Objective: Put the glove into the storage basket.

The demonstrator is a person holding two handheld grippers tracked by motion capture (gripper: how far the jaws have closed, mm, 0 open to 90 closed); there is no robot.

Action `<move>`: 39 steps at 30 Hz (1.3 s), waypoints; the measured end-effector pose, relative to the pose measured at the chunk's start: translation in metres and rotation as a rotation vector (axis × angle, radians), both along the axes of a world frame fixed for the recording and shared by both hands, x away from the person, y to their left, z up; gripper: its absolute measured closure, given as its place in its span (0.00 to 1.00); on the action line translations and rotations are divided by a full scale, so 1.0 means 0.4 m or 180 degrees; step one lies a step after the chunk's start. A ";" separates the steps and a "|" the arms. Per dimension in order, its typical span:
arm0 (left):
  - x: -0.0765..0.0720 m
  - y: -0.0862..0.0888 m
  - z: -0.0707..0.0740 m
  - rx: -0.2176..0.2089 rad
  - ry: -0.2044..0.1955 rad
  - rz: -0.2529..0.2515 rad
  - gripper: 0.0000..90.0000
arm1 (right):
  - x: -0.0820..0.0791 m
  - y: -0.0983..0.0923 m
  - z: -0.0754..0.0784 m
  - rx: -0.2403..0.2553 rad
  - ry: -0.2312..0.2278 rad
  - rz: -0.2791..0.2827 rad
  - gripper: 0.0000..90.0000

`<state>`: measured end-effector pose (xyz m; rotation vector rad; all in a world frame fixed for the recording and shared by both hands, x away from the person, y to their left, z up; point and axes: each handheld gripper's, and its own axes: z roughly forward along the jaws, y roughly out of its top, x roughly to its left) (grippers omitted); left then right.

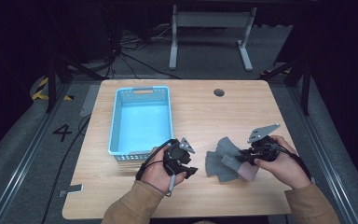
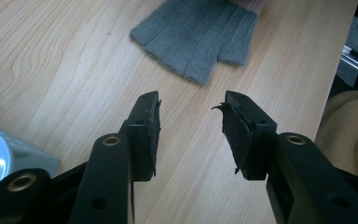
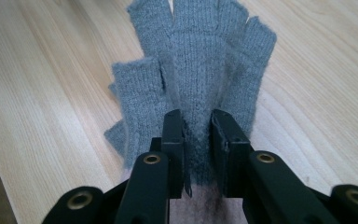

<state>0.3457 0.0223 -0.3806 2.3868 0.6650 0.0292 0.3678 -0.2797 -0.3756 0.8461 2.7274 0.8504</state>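
- The grey fingerless gloves (image 1: 223,161) lie stacked on the wooden table (image 1: 200,112), to the right of the blue basket (image 1: 141,119) and near the front edge
- The right gripper (image 3: 197,126) has its jaws pinched on a fold of knit near the pink cuff (image 1: 247,172), so the pick-up step looks to be in hand
- The left gripper (image 2: 191,126) hovers between basket and gloves, jaws spread and empty
- The next move likely calls for a clean lift and a carry leftward over the basket rim
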 end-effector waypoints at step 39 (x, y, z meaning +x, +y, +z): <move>0.018 -0.072 -0.051 0.0054 -0.0018 -0.0354 0.80 | -0.034 -0.090 -0.035 -0.0068 0.0020 -0.0292 0.61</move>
